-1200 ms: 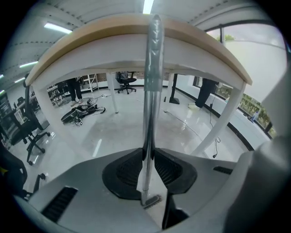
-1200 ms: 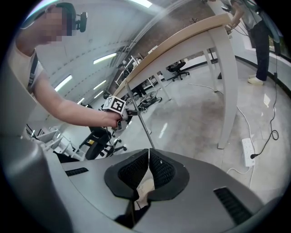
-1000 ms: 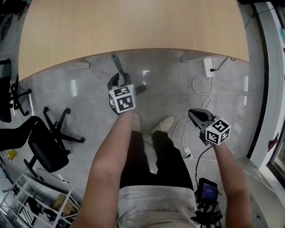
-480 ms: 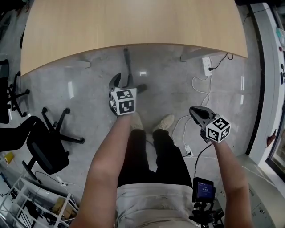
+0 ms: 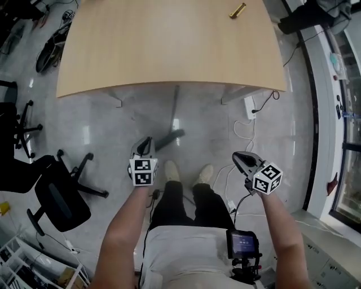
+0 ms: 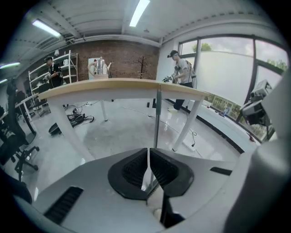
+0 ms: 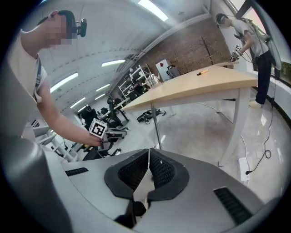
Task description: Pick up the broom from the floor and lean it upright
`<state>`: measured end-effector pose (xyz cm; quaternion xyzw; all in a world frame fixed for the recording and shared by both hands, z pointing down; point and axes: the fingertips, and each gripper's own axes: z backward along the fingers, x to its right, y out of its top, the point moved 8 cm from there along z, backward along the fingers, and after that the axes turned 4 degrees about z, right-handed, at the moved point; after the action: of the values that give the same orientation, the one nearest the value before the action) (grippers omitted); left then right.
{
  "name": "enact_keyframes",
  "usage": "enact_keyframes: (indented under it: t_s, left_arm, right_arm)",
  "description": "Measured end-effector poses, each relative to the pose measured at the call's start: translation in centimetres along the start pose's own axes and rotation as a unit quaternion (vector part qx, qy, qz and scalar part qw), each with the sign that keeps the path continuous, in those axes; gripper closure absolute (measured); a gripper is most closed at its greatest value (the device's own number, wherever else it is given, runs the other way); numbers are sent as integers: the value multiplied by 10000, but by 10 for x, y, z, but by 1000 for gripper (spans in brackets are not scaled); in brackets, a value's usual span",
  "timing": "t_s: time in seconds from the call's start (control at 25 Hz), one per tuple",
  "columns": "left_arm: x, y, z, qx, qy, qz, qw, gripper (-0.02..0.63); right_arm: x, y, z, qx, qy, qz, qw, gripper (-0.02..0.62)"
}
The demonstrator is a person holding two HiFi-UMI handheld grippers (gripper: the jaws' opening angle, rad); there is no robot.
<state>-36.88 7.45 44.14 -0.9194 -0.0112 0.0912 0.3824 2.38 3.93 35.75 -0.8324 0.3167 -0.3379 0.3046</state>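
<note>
Two grippers were in our hands, both held above the grey floor [image 5: 113, 118] and clear of the broom [image 5: 175, 110]. We saw the broom near the middle of the head view, its head down on the floor just above our shoes [image 5: 172, 169]. Its handle ran up the frame to the near edge of the wooden table [image 5: 169, 45], so it stood leaning there with nothing gripping it.

We held the left gripper [image 5: 144, 145] at lower left of the broom head, close to it but apart. Its jaws were closing and had come all but together, the pads meeting in a thin line with nothing between them. In its own view the handle rose straight beyond the jaw tips to the table edge.

We held the right gripper [image 5: 240, 158] at the right of centre, well apart from the broom, above a white cable [image 5: 240, 127] on the floor. Its jaws were pressed together and empty.

A black office chair [image 5: 56, 197] stood at the lower left. A small brass-coloured object [image 5: 237, 10] lay on the table at the top.
</note>
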Motion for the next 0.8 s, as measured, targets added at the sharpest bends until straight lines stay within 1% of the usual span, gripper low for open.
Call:
enact_keyframes:
  t_s: [0.08, 0.2, 0.32, 0.44, 0.6, 0.68, 0.8]
  left_arm:
    - [-1, 0, 26, 4, -9, -71, 10000, 588]
    - [5, -1, 61, -4, -20, 23, 10000, 593]
    - [20, 7, 91, 135, -230, 72, 9996, 594]
    - [47, 17, 119, 345, -489, 30, 9982, 594]
    - [87, 28, 156, 714, -716, 147, 9948, 594]
    - [102, 30, 175, 872, -745, 198, 9932, 594]
    - [127, 20, 201, 950, -711, 296, 9925, 594]
  right_arm:
    - [-12, 9, 10, 70, 136, 66, 9999, 577]
    - [-28, 13, 28, 43, 350, 237, 9991, 577]
    - [-39, 19, 43, 113, 329, 468, 9983, 577]
    - [-44, 25, 54, 255, 409, 542, 9974, 577]
    - [-58, 28, 71, 415, 857, 631, 9935, 577]
    - [-67, 30, 76, 477, 1092, 687, 9905, 577]
    - [-75, 26, 95, 639, 1280, 577, 9880, 577]
